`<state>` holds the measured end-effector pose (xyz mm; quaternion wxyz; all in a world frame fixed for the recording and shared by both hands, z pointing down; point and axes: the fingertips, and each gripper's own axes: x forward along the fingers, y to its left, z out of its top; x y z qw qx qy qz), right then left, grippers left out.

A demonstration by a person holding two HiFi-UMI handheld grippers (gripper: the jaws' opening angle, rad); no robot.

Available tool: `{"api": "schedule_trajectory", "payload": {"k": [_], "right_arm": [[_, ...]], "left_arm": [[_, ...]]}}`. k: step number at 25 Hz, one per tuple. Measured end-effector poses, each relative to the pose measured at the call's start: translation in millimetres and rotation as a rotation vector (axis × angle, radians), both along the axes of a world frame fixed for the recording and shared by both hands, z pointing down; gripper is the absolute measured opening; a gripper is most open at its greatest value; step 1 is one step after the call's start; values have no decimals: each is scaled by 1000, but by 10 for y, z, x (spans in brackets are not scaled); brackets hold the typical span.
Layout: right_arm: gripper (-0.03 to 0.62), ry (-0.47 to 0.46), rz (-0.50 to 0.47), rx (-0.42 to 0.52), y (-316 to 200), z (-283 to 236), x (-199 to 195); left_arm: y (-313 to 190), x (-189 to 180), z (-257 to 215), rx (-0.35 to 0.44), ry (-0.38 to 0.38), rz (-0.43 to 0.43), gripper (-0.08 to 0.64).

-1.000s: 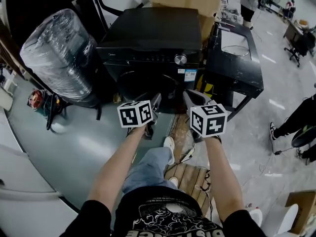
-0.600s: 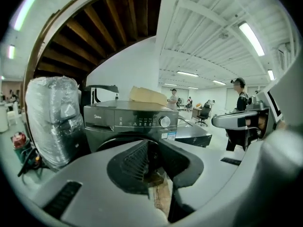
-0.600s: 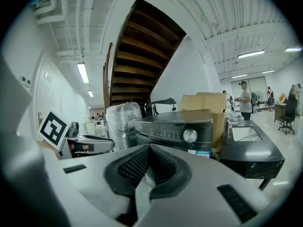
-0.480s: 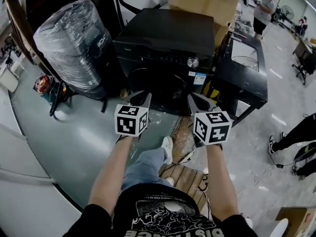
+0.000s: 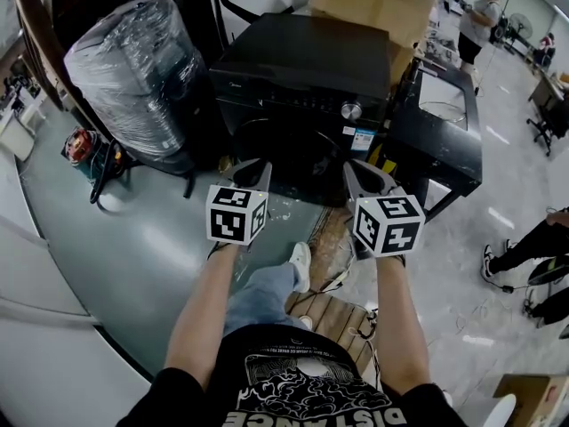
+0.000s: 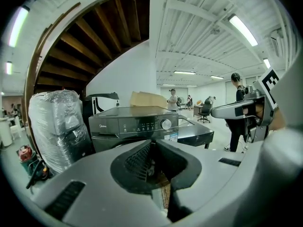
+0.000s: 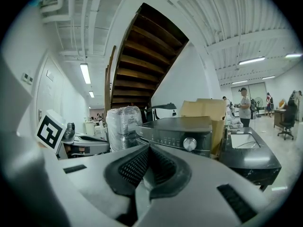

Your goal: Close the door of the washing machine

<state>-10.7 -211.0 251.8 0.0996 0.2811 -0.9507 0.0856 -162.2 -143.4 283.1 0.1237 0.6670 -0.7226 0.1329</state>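
Your left gripper [image 5: 260,173] has its fingers just clenched on nothing, and your right gripper [image 5: 363,178] is clenched and empty too. The black front-loading washing machine [image 5: 302,69] stands just beyond both. Its round door [image 5: 283,154] looks flush, nearer your left.

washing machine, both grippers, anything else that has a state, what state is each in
washing machine door: looks shut, flush with the front
left gripper: shut, jaws just closed, nothing between them
right gripper: shut, nothing between the jaws
big bundle: wrapped in clear plastic, upright
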Motion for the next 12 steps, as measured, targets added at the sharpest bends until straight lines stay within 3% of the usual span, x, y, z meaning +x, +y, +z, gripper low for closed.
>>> {"api": "schedule_trajectory", "payload": {"k": [12], "right_arm": [[21, 7, 3, 11, 3, -13, -16]], "left_arm": [[28, -54, 26, -6, -4, 1, 46]]}}
